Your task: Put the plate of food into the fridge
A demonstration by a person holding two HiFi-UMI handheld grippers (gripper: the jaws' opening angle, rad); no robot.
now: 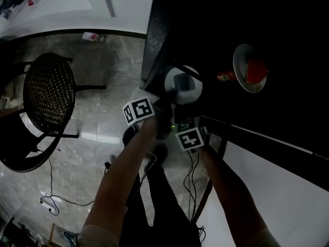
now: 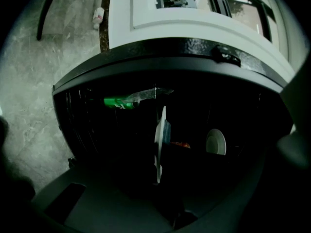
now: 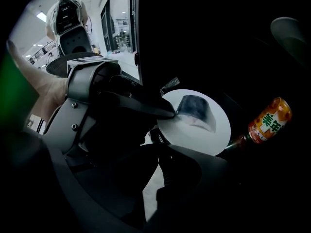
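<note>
The person's 2 forearms reach down and forward in the head view, each with a gripper in the hand. The right gripper [image 1: 186, 130] is the nearer one. In its own view its dark jaws [image 3: 160, 166] stand together with nothing between them, and it hangs just beside and below the plate without touching it.

The left gripper [image 1: 163, 103] holds the plate [image 1: 198, 94] by the rim. In the left gripper view the plate [image 2: 159, 144] shows edge-on between the closed jaws. In the right gripper view the tips of the left gripper [image 3: 167, 113] pinch the rim of the white plate [image 3: 199, 140], just beside the dark piece of food [image 3: 197, 110] that lies on it. The plate is at the open front of the black fridge [image 1: 216, 14]. I cannot tell if it rests on a shelf.

Deeper in the dark fridge lies a bottle [image 3: 267, 123] with an orange label. Near it stands a second white plate [image 1: 245, 78] with a red thing [image 1: 255, 70] on it. The left gripper view shows also a green item [image 2: 119, 102] higher in the fridge, to the left.

Farther to the left, on the grey marble floor [image 1: 97, 138], stands a black mesh chair [image 1: 49, 94]. A small bottle [image 1: 90, 36] lies by the far wall.
</note>
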